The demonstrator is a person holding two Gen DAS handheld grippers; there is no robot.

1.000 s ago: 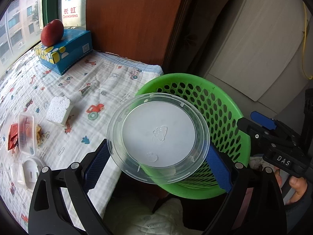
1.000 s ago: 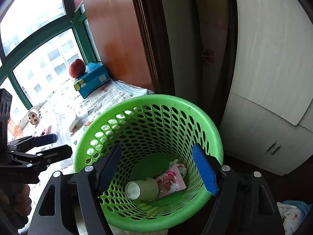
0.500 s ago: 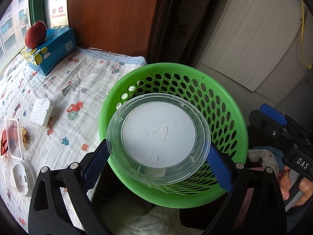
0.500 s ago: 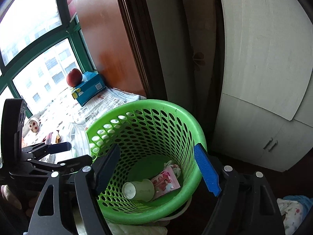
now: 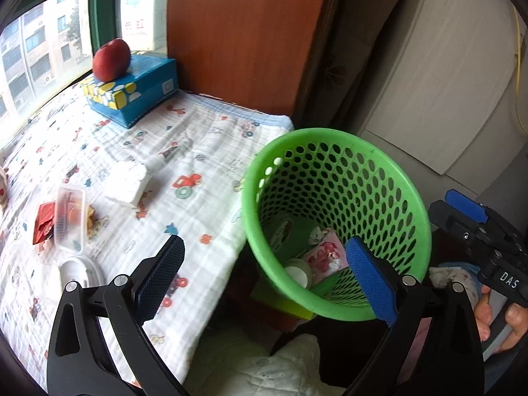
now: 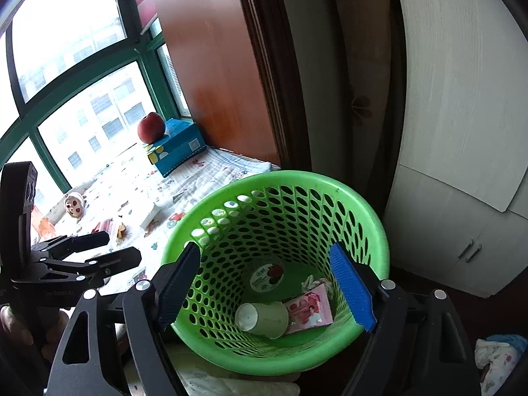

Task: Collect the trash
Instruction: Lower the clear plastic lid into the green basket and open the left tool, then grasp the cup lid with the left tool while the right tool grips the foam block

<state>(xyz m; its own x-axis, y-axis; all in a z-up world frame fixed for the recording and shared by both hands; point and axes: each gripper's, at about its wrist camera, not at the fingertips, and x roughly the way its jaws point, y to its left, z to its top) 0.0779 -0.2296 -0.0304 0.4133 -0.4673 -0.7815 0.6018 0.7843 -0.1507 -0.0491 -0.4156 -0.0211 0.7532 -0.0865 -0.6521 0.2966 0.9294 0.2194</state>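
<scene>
Left hand-held gripper (image 5: 260, 277) jaws spread wide, nothing between them; it hangs over the gap between basket and bed. Right hand-held gripper (image 6: 265, 285) jaws opening, empty, above the green basket (image 6: 369, 217). Judged step: between drops, next pickup pending. Basket holds a paper cup (image 6: 262, 320) on its side, a pink wrapper (image 6: 308, 308), and a clear lid (image 6: 267, 275) leaning on the wall. Trash left on the bed: clear plastic box (image 5: 69, 219), red wrapper (image 5: 43, 222), white foam block (image 5: 128, 181). Next move: left reaches back toward these.
</scene>
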